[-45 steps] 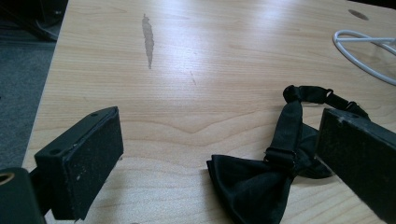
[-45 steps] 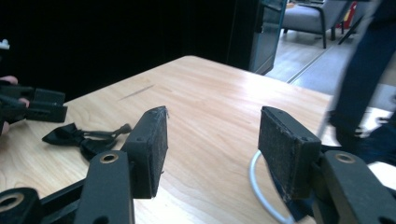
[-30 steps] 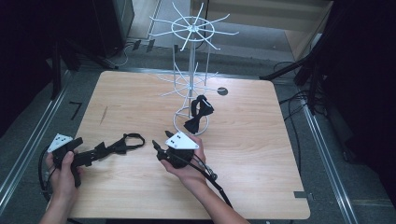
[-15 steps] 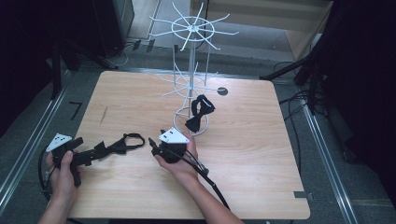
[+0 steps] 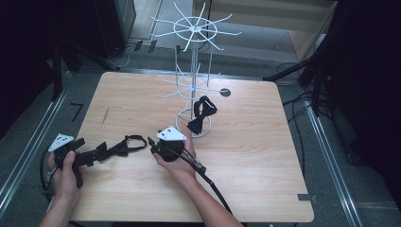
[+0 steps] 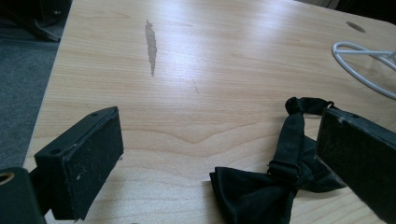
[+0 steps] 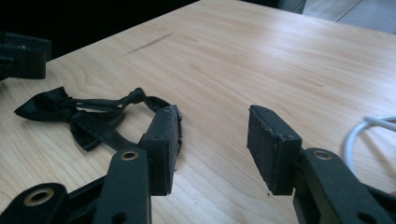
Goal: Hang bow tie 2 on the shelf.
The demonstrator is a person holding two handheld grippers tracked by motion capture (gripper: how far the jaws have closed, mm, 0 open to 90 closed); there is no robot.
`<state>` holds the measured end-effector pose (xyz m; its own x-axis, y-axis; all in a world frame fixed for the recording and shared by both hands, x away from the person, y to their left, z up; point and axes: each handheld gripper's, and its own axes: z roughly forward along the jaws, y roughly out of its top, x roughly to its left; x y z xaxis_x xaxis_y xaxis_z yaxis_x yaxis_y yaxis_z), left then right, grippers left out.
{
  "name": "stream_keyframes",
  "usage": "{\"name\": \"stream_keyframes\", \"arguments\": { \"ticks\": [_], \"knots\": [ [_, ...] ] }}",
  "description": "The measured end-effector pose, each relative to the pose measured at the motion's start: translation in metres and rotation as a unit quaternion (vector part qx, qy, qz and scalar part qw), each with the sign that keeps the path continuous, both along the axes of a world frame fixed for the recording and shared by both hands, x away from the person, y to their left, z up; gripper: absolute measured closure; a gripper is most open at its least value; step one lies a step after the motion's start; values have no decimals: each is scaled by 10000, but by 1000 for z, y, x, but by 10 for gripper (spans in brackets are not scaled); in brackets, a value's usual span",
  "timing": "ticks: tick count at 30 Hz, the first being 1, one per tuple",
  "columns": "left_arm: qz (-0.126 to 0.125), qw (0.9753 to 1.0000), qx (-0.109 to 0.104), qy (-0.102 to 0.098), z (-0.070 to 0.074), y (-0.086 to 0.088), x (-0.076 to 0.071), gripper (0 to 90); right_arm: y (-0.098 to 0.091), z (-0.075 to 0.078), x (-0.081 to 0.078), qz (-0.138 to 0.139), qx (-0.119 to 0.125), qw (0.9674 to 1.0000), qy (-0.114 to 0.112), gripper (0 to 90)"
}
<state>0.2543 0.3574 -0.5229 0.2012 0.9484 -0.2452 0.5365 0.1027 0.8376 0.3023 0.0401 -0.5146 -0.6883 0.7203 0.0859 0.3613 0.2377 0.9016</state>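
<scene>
A black bow tie lies flat on the wooden table, its strap loop to the right. My left gripper points right, open wide, and the bow tie lies between its jaws, untouched by the left pad. My right gripper points left at the loop. Its jaws have just been closing and stand open over bare wood, with the strap beside the left pad. A second black bow tie hangs on the white wire rack.
The rack's round base rests mid-table behind my right hand; its wire curves in at the right edge. A round hole is in the table at the back. My left gripper sits beyond the bow tie.
My right gripper has moved left and a little down toward the strap loop, and its jaws have narrowed. The left gripper and the bow tie on the table have stayed put.
</scene>
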Motion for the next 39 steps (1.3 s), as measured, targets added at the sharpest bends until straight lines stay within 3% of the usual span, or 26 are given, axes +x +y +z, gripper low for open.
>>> {"name": "stream_keyframes", "arguments": {
  "ticks": [13, 29, 39],
  "knots": [
    [33, 10000, -57, -12, 0, 2, -2, 15, 22, -12, 14, 2, -95, 9996, 272, 562],
    [11, 10000, -37, -12, 0, 1, -1, 15, 35, -20, 25, 90, -102, 9973, 717, 612],
    [36, 10000, -63, 1, -1, 2, 0, 15, 43, -22, 28, 251, -457, 9946, 894, 700]
  ]
}}
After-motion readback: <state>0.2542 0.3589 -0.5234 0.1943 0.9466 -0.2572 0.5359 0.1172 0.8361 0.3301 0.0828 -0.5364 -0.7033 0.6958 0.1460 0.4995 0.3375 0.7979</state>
